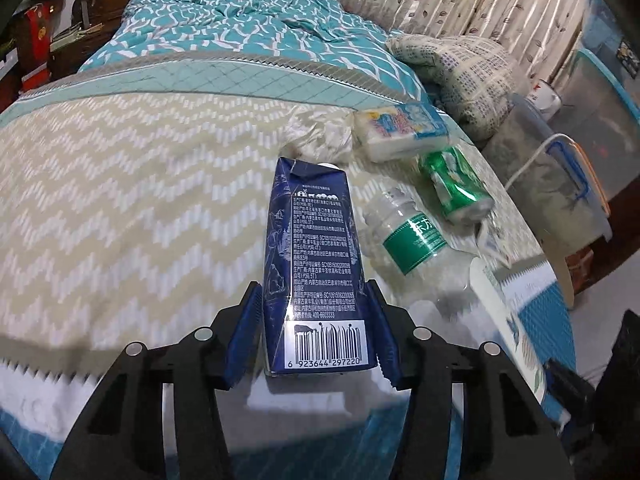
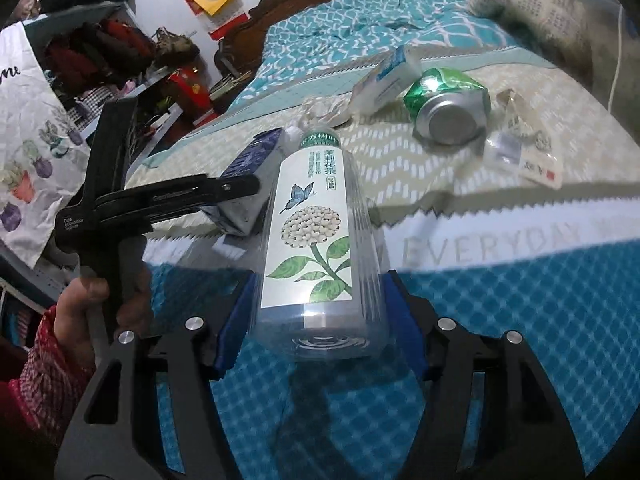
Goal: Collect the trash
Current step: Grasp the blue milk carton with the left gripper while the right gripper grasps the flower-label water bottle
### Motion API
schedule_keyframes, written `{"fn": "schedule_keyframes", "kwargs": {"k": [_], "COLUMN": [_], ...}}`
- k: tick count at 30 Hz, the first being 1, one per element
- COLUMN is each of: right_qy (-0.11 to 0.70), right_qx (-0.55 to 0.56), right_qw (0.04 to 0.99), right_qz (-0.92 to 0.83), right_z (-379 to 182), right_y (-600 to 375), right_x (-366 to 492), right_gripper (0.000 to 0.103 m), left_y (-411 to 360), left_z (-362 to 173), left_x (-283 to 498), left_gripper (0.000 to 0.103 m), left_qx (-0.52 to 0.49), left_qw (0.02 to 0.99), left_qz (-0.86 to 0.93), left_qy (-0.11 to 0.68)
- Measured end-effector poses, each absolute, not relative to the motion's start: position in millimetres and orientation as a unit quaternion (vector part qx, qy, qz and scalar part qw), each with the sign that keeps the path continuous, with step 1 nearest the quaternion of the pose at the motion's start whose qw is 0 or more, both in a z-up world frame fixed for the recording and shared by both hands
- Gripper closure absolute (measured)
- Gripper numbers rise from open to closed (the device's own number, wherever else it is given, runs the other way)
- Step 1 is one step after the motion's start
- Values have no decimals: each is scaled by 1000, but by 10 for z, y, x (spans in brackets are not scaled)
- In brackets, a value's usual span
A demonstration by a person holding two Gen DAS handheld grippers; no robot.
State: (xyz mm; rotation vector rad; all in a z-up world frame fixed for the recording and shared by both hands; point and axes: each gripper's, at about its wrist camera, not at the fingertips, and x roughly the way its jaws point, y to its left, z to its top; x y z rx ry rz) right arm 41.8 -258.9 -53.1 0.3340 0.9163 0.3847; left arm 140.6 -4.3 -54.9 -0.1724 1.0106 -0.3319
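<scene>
Left gripper (image 1: 318, 328) clamps a dark blue carton (image 1: 310, 268) at centre frame, base end cut off behind the blue pads. Right gripper (image 2: 316, 316) holds a clear tea bottle (image 2: 316, 236), flower label up, cap end blurred. Crushed green can (image 2: 448, 110) lies upper right on the bed (image 2: 500, 272).

Both grippers, left (image 1: 314, 324) and right (image 2: 318, 316), clamp items, angled downward.

Carton (image 1: 314, 264) left of bottle (image 1: 412, 236) on bed (image 1: 120, 184); can (image 1: 454, 186), pack (image 1: 400, 130) behind.
</scene>
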Motion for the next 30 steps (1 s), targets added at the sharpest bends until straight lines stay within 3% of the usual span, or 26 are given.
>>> {"fn": "schedule_keyframes", "kwargs": {"k": [6, 9, 12, 16, 20, 27, 29, 30], "right_qy": [448, 441, 421, 410, 400, 416, 422, 429], "right_qx": [172, 193, 183, 185, 160, 46, 33, 43], "right_qw": [849, 839, 856, 867, 876, 891, 890, 886], "right_qz": [219, 255, 237, 215, 216, 179, 168, 169], "right_z": [-555, -571, -499, -399, -326, -463, -545, -588], "right_y": [-2589, -2587, -2602, -2619, -2455, -2074, -2081, -2127], "right_x": [-94, -281, -322, -209, -128, -72, -71, -52], "right_gripper": [34, 16, 11, 8, 7, 10, 33, 34], "left_y": [241, 296, 344, 417, 365, 72, 42, 49], "left_z": [-502, -486, -473, -361, -267, -438, -516, -553], "left_x": [724, 379, 170, 159, 209, 189, 176, 171], "left_gripper": [54, 54, 53, 31, 28, 27, 30, 35], "left_qx": [-92, -83, -77, -84, -82, -21, -15, -14], "left_qw": [849, 852, 853, 865, 875, 870, 868, 867], "left_qz": [-186, -181, -169, -149, -145, -144, -145, -145], "left_qy": [487, 485, 488, 471, 455, 470, 476, 477]}}
